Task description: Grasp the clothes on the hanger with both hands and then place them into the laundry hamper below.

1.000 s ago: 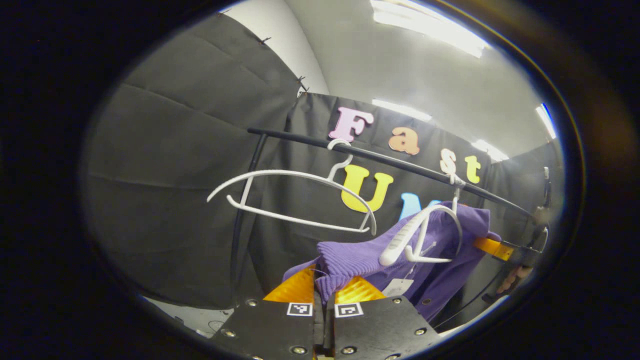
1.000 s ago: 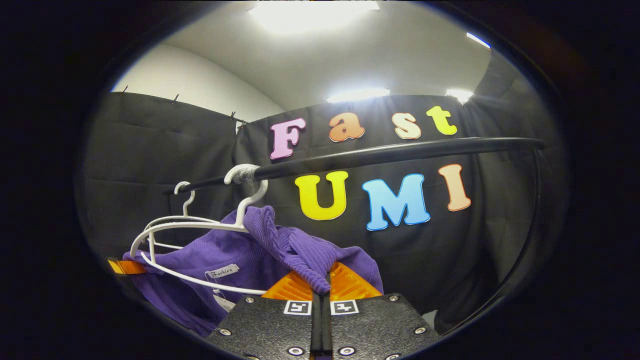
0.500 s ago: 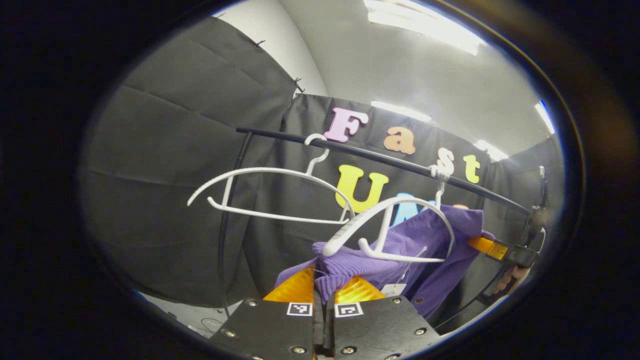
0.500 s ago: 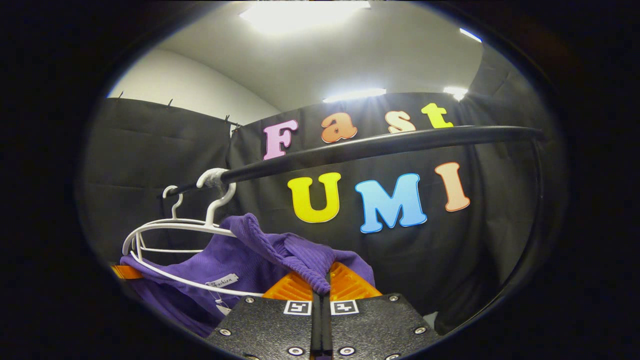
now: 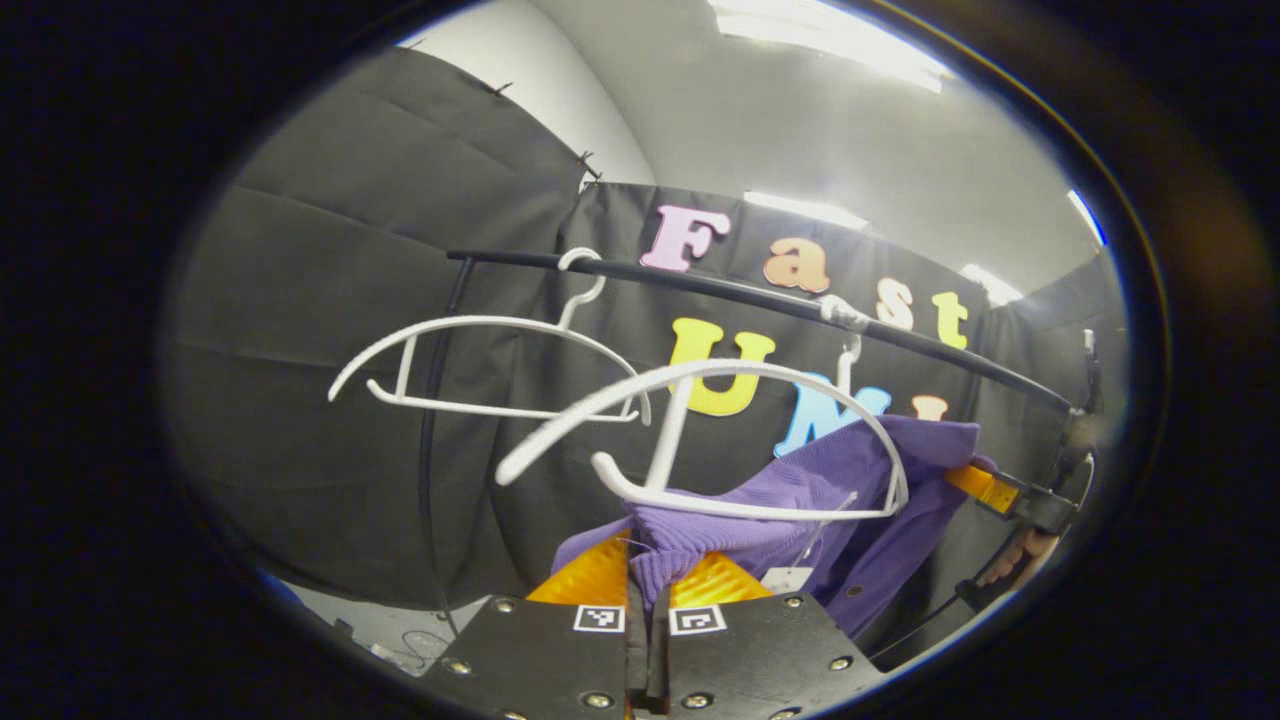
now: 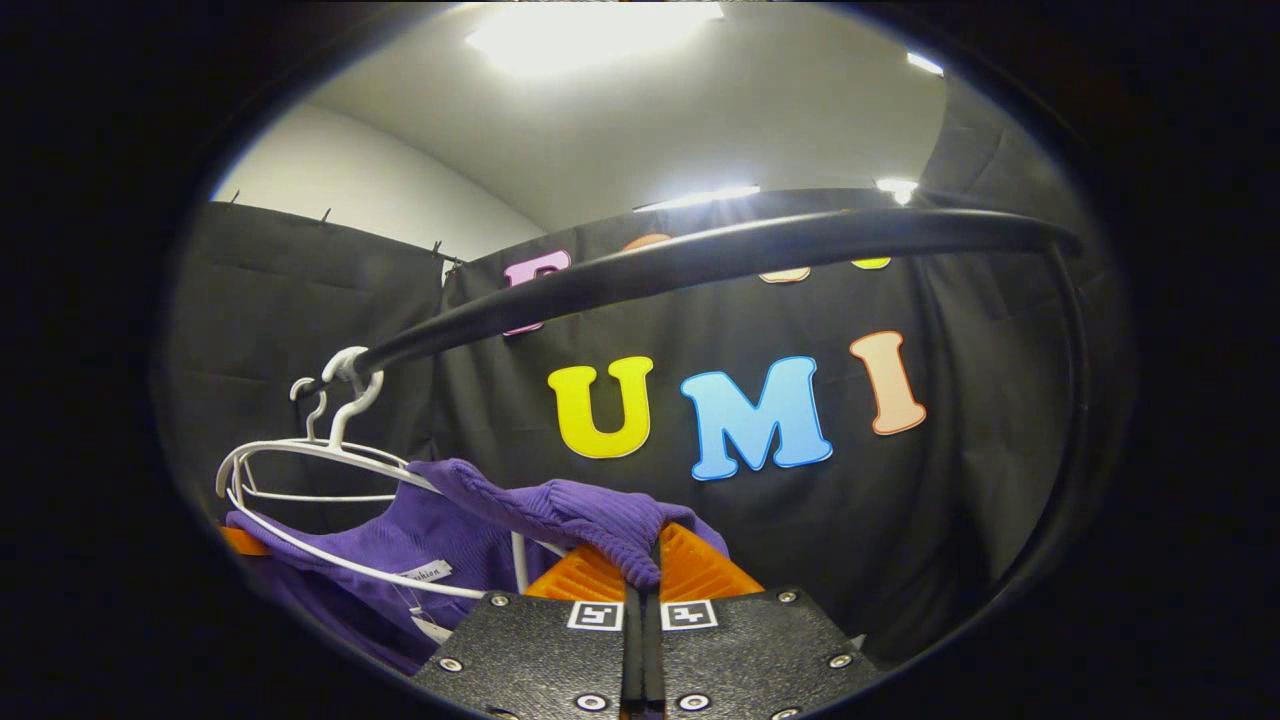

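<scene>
While both pairs of jaws were clenched on the purple garment (image 5: 800,510), the relation that mattered was how the cloth lay against the white hanger (image 5: 700,440) just above and ahead of them. In the left gripper view, the left gripper (image 5: 645,580) pinched a ribbed fold right at its tips, and the garment ran from there up and to the right, toward the right gripper (image 5: 985,490) farther off, where a hand (image 5: 1020,560) held it. In the right gripper view, the right gripper (image 6: 645,565) nipped another ribbed fold at its tips, and the cloth stretched away to the left and slightly down, under the hanger (image 6: 330,490). So the garment's long axis ran between the two grippers, roughly along the black rail (image 6: 700,260) overhead.

One hanger arm looked already bare on the left gripper's side, while the cloth near the right gripper seemed to lie over or against the other arm; whether it was fully free could not be told. An empty hanger (image 5: 480,360) hung beyond, clear of the garment. Judging from this, the next move called for drawing the cloth down and toward the jaws, away from the hanger, before lowering it. The hamper's place could not be judged from these views.
</scene>
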